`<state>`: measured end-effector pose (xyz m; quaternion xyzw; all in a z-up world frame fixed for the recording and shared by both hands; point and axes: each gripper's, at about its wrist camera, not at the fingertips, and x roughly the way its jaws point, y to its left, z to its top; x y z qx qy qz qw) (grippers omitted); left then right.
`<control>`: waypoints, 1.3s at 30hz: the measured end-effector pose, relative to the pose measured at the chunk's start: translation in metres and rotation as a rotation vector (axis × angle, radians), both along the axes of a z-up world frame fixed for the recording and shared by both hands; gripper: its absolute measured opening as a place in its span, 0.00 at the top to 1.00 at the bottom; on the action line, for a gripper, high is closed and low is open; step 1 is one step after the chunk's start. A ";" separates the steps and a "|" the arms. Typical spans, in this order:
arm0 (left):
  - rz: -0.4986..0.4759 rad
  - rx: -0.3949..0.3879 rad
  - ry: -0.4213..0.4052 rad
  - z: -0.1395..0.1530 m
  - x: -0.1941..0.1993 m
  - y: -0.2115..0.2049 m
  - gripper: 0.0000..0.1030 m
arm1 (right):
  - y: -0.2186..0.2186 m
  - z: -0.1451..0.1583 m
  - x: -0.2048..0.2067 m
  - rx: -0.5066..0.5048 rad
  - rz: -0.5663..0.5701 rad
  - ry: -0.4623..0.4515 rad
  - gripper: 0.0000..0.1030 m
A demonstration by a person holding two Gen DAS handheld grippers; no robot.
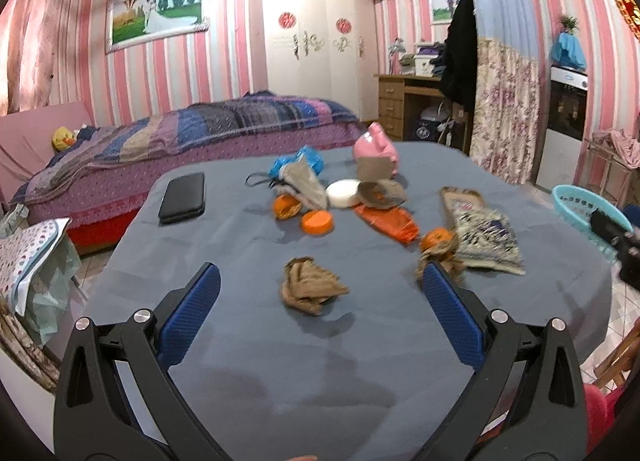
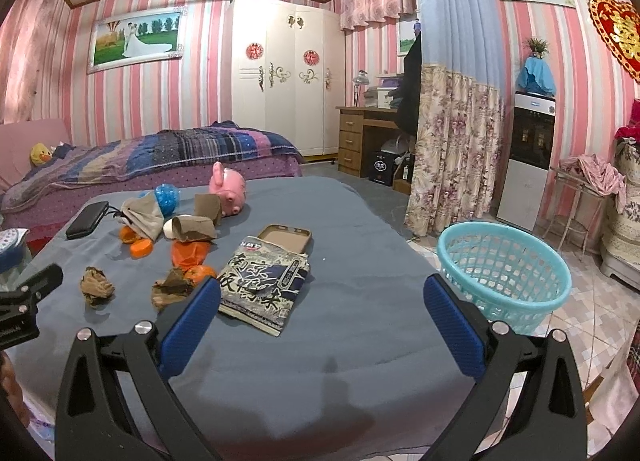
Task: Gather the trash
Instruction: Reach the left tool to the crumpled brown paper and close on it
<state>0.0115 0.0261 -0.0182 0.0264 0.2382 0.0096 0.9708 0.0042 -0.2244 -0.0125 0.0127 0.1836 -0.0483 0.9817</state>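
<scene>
My left gripper [image 1: 320, 285] is open above the grey-blue table [image 1: 320, 361], with a crumpled brown paper ball [image 1: 310, 290] lying between and just beyond its blue fingertips. A second brown paper wad [image 1: 438, 257] sits by an orange [image 1: 436, 239] near the right fingertip. Further back lie an orange wrapper [image 1: 390, 223], an orange lid [image 1: 317, 222], torn cardboard [image 1: 380, 191] and a printed snack packet [image 1: 486, 239]. My right gripper [image 2: 322, 297] is open over the table's right side, the printed packet [image 2: 264, 285] just ahead of it. The turquoise basket [image 2: 506, 273] stands on the floor to the right.
A black phone [image 1: 183, 197], a pink piggy bank [image 1: 376, 147], a blue ball [image 1: 298, 159], a white disc [image 1: 344, 192] and a phone case [image 2: 285, 237] lie on the table. A bed [image 1: 192, 141] stands behind, a chair [image 1: 36, 261] at left, tiled floor at right.
</scene>
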 end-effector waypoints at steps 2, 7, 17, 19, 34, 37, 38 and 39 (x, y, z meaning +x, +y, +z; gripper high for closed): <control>0.016 0.000 0.023 -0.005 0.007 0.007 0.05 | 0.000 -0.002 0.004 -0.015 -0.014 0.004 0.04; 0.006 -0.004 0.070 -0.015 0.028 0.015 0.05 | -0.001 -0.009 0.014 -0.003 0.011 0.005 0.04; -0.034 -0.060 0.206 -0.042 0.075 0.031 0.11 | 0.014 -0.035 0.051 0.011 0.003 0.202 0.04; -0.059 -0.095 0.244 -0.048 0.082 0.034 0.18 | 0.018 -0.038 0.055 0.008 -0.004 0.227 0.04; -0.079 -0.102 0.239 -0.039 0.079 0.055 0.50 | 0.095 -0.053 0.080 0.026 0.230 0.275 0.04; -0.037 -0.096 0.225 -0.033 0.078 0.069 0.50 | 0.113 -0.063 0.091 0.014 0.253 0.313 0.05; -0.028 -0.102 0.223 -0.032 0.077 0.073 0.50 | 0.117 -0.066 0.094 0.011 0.255 0.322 0.05; -0.015 -0.106 0.217 -0.031 0.077 0.078 0.50 | 0.119 -0.067 0.096 0.006 0.256 0.327 0.08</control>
